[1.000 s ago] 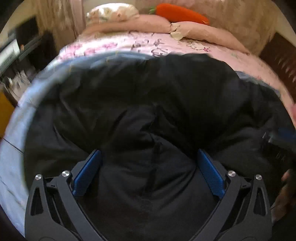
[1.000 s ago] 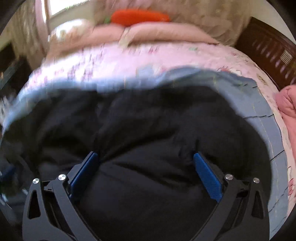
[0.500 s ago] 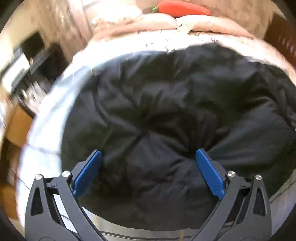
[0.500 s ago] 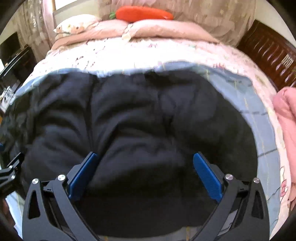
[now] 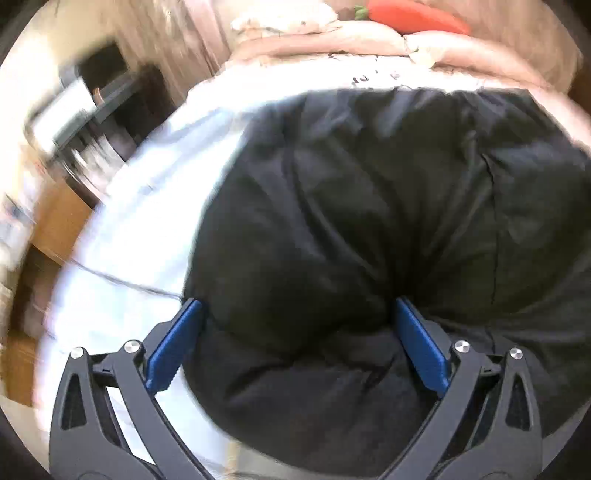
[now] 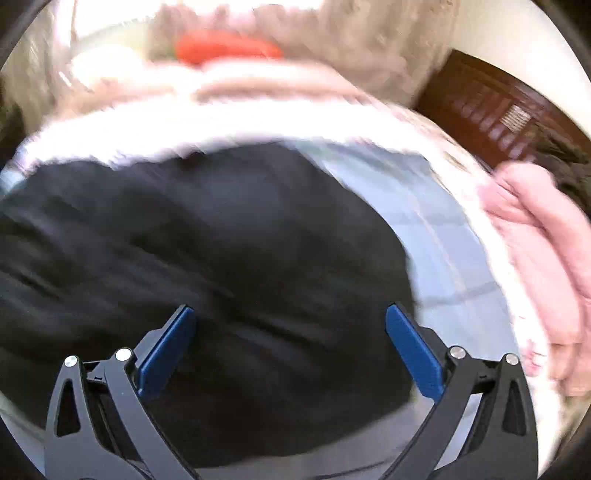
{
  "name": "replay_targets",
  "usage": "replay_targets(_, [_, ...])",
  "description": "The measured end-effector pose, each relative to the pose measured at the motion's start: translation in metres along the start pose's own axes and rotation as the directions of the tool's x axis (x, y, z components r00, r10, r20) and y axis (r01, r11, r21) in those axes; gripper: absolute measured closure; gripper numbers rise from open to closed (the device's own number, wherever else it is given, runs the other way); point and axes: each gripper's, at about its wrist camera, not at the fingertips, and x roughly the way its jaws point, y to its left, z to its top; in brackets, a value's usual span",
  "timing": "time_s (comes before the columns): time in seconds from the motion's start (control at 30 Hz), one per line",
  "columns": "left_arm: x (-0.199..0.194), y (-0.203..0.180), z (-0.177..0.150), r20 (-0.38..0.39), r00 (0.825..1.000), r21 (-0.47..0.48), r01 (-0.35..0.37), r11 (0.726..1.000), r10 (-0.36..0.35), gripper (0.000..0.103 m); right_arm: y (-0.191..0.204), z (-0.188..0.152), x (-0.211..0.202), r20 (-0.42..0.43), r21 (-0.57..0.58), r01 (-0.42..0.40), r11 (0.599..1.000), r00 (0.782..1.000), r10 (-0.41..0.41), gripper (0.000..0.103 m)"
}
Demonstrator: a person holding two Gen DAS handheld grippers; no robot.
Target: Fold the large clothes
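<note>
Both cameras have swung outward since a moment ago; each now sits over one side of the black garment.

Left gripper hangs spread wide at the garment's left edge, right gripper likewise at its right edge, neither clamping cloth; the garment lies bunched on the pale blue sheet of the bed; likely they are seeking edges for a fold; blur hides finer detail.

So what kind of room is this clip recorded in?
Most likely a bedroom: the black padded garment lies on a bed with a pink and pale blue cover, pink pillows at the head, and a carrot-shaped cushion on top.
</note>
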Motion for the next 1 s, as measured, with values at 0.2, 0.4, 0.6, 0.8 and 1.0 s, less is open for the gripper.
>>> replay_targets(0.2, [-0.039, -0.032, 0.03, 0.263, 0.944, -0.086, 0.231, 0.969, -0.201, 0.002, 0.03, 0.032, -0.024, 0.149, 0.208, -0.192, 0.959, 0.975, 0.162, 0.001])
replay_targets(0.4, [-0.03, -0.114, 0.076, 0.3, 0.916, 0.025, 0.27, 0.962, -0.265, 0.002, 0.036, 0.057, -0.039, 0.242, 0.398, -0.15, 0.905, 0.969, 0.054, 0.001])
replay_targets(0.6, [-0.003, -0.114, 0.075, 0.251, 0.926, 0.005, 0.291, 0.957, -0.283, 0.002, 0.041, 0.064, -0.076, 0.434, 0.267, -0.246, 0.932, 0.894, 0.112, 0.001])
replay_targets(0.8, [0.007, -0.109, 0.079, 0.219, 0.937, -0.056, 0.291, 0.955, -0.273, 0.002, 0.141, 0.076, -0.014, 0.243, -0.24, -0.229, 0.943, 0.927, 0.287, 0.001])
replay_targets(1.0, [0.009, -0.125, 0.074, 0.202, 0.948, 0.096, 0.231, 0.968, -0.246, 0.002, 0.137, 0.071, 0.0, 0.188, -0.269, -0.205, 0.941, 0.947, 0.26, 0.001])
